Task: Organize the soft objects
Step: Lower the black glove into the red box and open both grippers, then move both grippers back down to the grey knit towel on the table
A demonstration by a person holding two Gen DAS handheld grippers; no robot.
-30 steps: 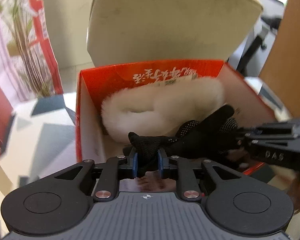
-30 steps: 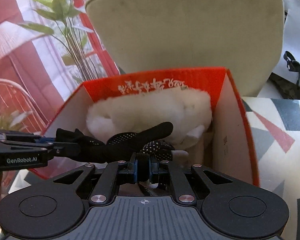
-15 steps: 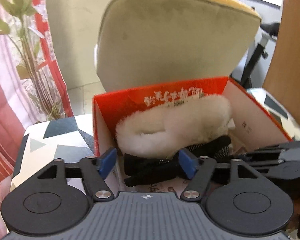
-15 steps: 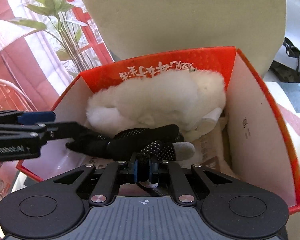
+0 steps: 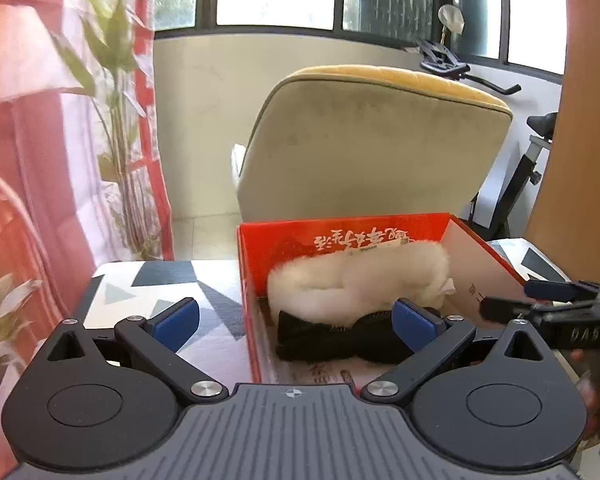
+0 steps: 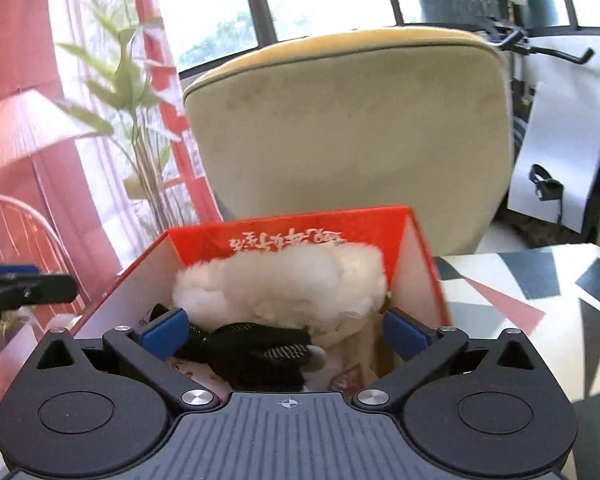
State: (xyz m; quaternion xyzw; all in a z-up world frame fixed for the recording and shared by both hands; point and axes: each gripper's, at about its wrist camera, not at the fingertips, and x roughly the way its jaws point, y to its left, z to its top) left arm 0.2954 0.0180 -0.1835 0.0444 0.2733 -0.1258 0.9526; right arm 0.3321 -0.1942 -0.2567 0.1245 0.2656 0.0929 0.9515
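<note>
A red cardboard box (image 5: 247, 280) stands on the patterned table. Inside it a white fluffy piece (image 5: 360, 280) lies against the back wall, with a black dotted glove (image 5: 320, 340) loose in front of it. My left gripper (image 5: 296, 323) hovers at the box's near left corner. Its jaws are opening wide and its pads press on nothing. The right view shows the same box (image 6: 418, 276), fluffy piece (image 6: 280, 286) and glove (image 6: 260, 350). My right gripper (image 6: 286, 332) is also opening, and the glove lies free below it. Each gripper's tip shows in the other's view (image 5: 540, 306) (image 6: 28, 290).
A beige chair with a yellow top (image 5: 372, 144) stands right behind the box. A potted plant (image 5: 116, 120) and pink curtains are on the left. An exercise bike (image 5: 528, 168) and a wooden panel are on the right. Patterned tabletop (image 6: 540, 292) extends right of the box.
Both grippers were shut on the black glove. They have let go, opened wide and drawn back and up, and the glove now lies in the box.
</note>
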